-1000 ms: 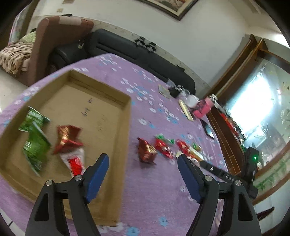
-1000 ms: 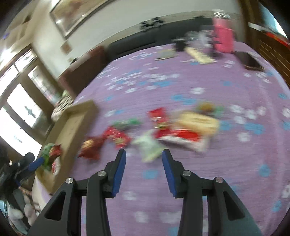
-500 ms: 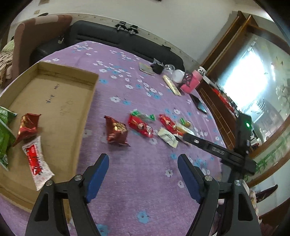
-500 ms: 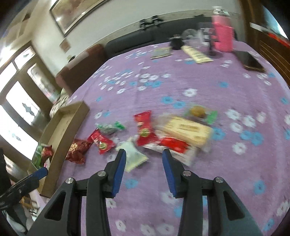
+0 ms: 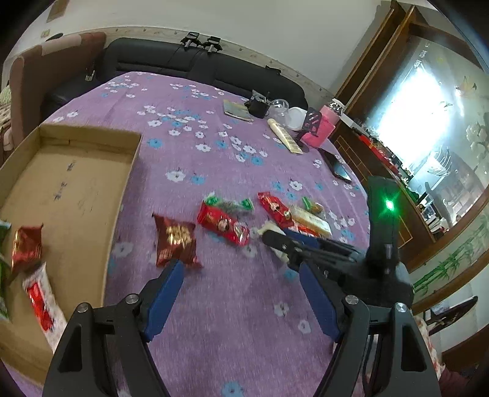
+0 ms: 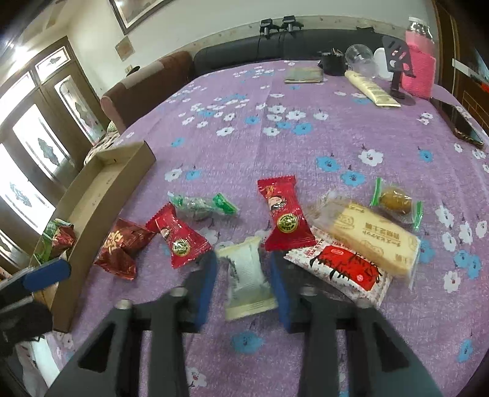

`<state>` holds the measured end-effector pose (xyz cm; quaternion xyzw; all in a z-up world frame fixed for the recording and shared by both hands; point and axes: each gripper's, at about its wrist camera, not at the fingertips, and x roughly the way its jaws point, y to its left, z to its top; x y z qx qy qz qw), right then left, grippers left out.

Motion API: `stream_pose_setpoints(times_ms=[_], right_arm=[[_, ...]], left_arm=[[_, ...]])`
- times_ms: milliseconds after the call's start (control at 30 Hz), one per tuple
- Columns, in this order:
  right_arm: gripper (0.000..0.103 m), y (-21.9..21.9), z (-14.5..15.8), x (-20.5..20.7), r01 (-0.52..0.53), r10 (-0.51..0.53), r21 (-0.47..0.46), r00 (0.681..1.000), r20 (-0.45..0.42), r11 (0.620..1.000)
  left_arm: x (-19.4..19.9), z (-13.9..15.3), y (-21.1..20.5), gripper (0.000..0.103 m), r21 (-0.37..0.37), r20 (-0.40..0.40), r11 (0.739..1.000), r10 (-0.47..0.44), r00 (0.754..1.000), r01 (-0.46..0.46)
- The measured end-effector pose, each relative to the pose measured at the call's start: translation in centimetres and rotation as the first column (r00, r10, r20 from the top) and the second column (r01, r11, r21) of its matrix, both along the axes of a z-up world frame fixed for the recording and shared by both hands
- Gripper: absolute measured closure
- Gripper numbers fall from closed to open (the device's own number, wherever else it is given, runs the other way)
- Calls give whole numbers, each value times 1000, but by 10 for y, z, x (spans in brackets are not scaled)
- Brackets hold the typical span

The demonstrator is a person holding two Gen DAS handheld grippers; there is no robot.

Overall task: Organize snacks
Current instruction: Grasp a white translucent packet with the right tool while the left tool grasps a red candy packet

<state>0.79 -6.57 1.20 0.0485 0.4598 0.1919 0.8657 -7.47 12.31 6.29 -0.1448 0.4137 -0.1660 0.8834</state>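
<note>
Black sofa (image 5: 195, 65); pink bottle (image 6: 419, 65); phone (image 6: 466, 128); framed picture (image 6: 134, 10)

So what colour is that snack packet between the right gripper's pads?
Pale cream-white packet, clearest in the right wrist view.

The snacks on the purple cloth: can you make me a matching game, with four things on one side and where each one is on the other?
Things:
1. white packet
2. dark red foil bag
3. green-ended sweet
4. pink cosy bottle

Places:
A. at the far end of the table
B. nearest the cardboard tray, of the snacks outside it
C. between the jaws of the right gripper
D. just behind a red packet with a round yellow badge

Pairs: 1-C, 2-B, 3-D, 4-A
</note>
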Motion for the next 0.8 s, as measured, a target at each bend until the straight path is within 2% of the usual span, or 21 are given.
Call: stream_pose_setpoints(times_ms=[167, 300, 467, 533, 567, 600, 667, 800], right_arm=[[84, -12, -2, 2, 24, -23, 78, 1000, -15, 997], [84, -26, 0, 1, 59, -57, 128, 998, -19, 990], [84, -43, 6, 0, 102, -103, 179, 995, -5, 978], [84, -48, 7, 1, 114, -115, 189, 993, -5, 975], [84, -49, 8, 1, 119, -120, 191, 993, -4, 974], [84, -50, 8, 1, 123, -124, 194, 992, -6, 973], [84, -52, 8, 2, 125, -125, 197, 992, -9, 972], [84, -50, 8, 2, 120, -119, 196, 993, -13, 973]], left_arm=[[25, -2, -9, 22, 24, -16, 1000, -12, 1000, 13], [57, -12, -22, 22, 74, -53, 997, -22, 998, 26], [88, -28, -45, 23, 201, -79, 978, -46, 996, 61], [93, -36, -55, 37, 256, -89, 962, -71, 994, 92], [94, -40, -61, 54, 293, -91, 950, -85, 992, 109], [92, -43, -66, 57, 326, -82, 938, -95, 992, 117], [86, -41, -71, 65, 332, -67, 933, -125, 990, 140], [79, -40, -72, 66, 317, -69, 937, -132, 989, 147]])
